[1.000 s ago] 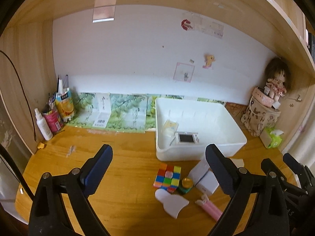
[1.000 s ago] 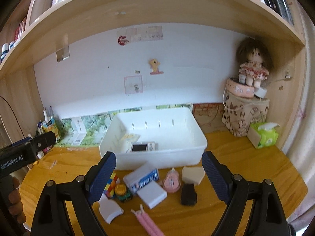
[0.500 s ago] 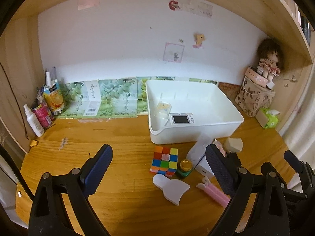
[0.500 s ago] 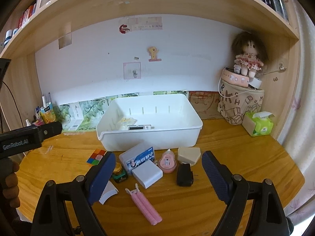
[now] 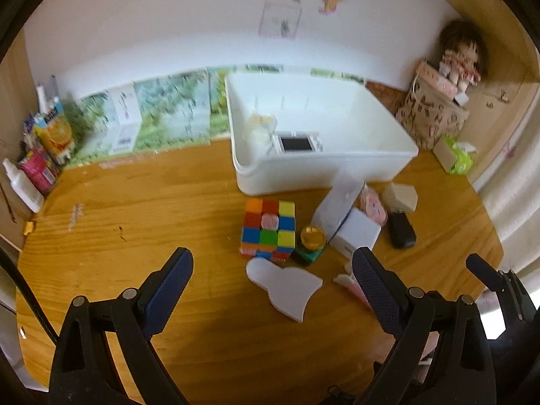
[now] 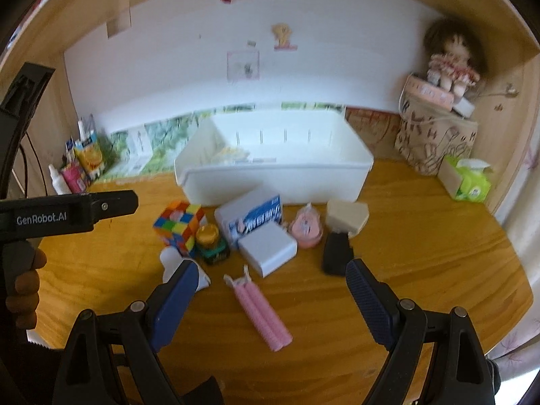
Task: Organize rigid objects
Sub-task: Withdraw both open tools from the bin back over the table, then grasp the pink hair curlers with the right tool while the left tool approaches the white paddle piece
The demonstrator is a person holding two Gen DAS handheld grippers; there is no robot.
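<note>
A white bin [image 5: 324, 165] [image 6: 270, 182] stands at the back of the wooden desk with a small screen device [image 5: 297, 142] inside. In front of it lie a colourful cube [image 5: 268, 231] [image 6: 179, 224], a gold-lidded jar [image 5: 312, 238] [image 6: 207, 236], a flat white piece [image 5: 287, 285], a blue-and-white box [image 6: 251, 216], a white block [image 6: 268, 251], a pink clip [image 6: 258, 308], a pink round item [image 6: 305, 229], a beige block [image 6: 347, 217] and a black item [image 6: 337, 251]. My left gripper [image 5: 271, 265] hangs open above the flat white piece. My right gripper [image 6: 270, 278] hangs open above the pink clip.
Bottles and cartons [image 5: 40, 155] crowd the left back corner. A patterned bag [image 6: 435, 138] with a doll [image 6: 450, 57] on top and a green tissue pack [image 6: 470, 180] stand at the right. A hand [image 6: 23, 290] holds the left gripper's handle.
Both grippers have sunk toward the desk and tipped downward, so the objects loom larger and the shelf above has left the views. Both stay open.
</note>
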